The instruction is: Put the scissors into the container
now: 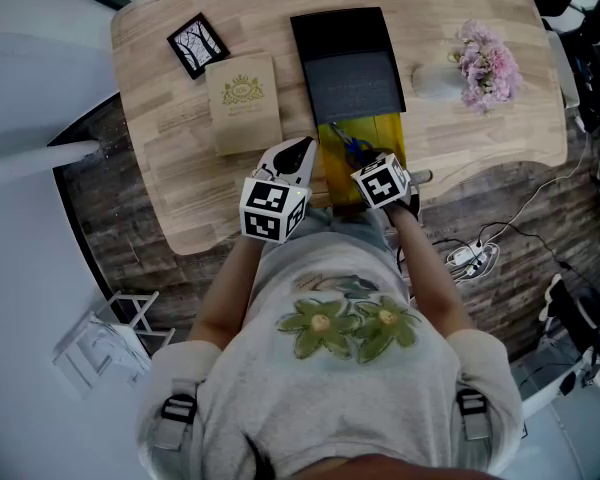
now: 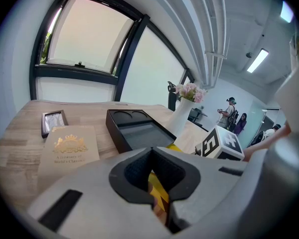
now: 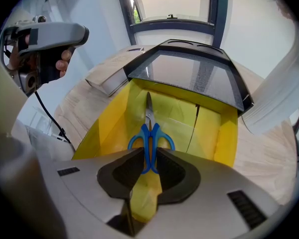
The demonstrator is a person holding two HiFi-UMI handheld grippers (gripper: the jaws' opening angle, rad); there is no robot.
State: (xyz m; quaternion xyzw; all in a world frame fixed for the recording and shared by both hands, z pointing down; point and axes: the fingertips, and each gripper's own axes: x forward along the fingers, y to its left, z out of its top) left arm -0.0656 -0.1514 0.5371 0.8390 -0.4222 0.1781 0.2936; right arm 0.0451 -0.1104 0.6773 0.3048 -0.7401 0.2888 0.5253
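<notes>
R gripper point(image 3: 148, 157) clamps blue-handled scissors point(image 3: 150, 131) over yellow container point(image 3: 105, 123); L gripper point(image 2: 153, 173) pinches its rim, I think. Lower scissors flat, blades fwd, release w/o dragging.

In the head view your right gripper point(image 1: 378, 176) covers the handles of the scissors point(image 1: 355, 150) and the near end of the container point(image 1: 392, 138). In its own view the pads point(image 3: 172, 171) hide the handle tips. The people point(image 2: 232, 112) far off in the left gripper view are too small to make out.
</notes>
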